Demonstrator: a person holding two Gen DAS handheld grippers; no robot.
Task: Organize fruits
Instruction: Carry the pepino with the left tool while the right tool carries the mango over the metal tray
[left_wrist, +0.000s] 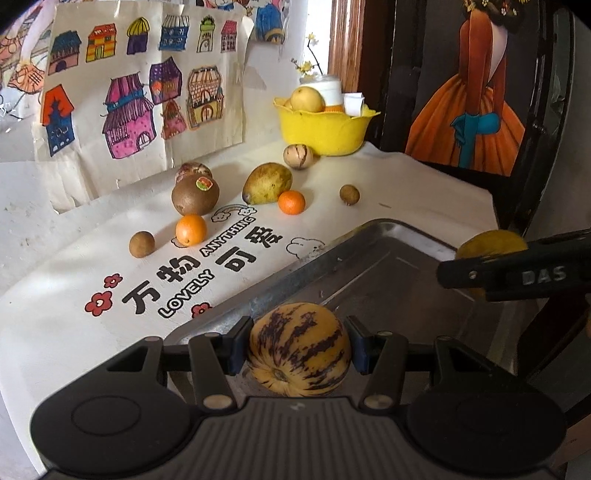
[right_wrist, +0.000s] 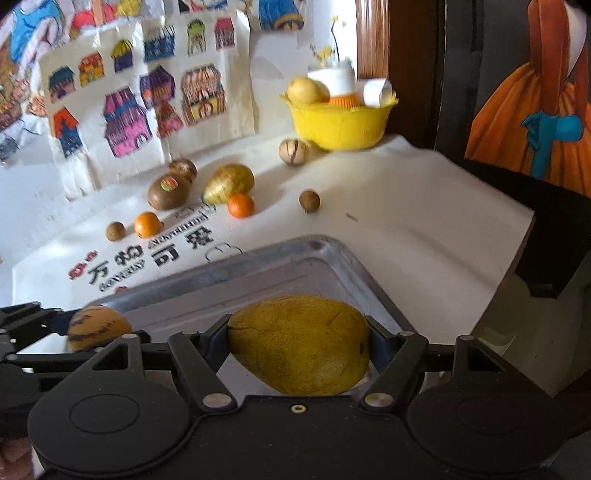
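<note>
My left gripper (left_wrist: 300, 345) is shut on a yellow melon with purple stripes (left_wrist: 299, 349) and holds it over the near corner of a metal tray (left_wrist: 369, 258). My right gripper (right_wrist: 297, 339) is shut on a yellow-green pear-shaped fruit (right_wrist: 299, 345) above the same tray (right_wrist: 258, 273). In the right wrist view the striped melon (right_wrist: 98, 328) shows at the left. Loose on the white printed cloth lie a kiwi (left_wrist: 195, 194), a green pear (left_wrist: 267, 183), two small oranges (left_wrist: 190, 229) and a small striped melon (left_wrist: 298, 156).
A yellow bowl (left_wrist: 325, 129) with a pear and white containers stands at the back of the table. Two small brown round fruits (left_wrist: 141, 243) lie on the cloth. Children's drawings hang on the wall behind. A dark chair with a painting stands at the right, past the table's edge.
</note>
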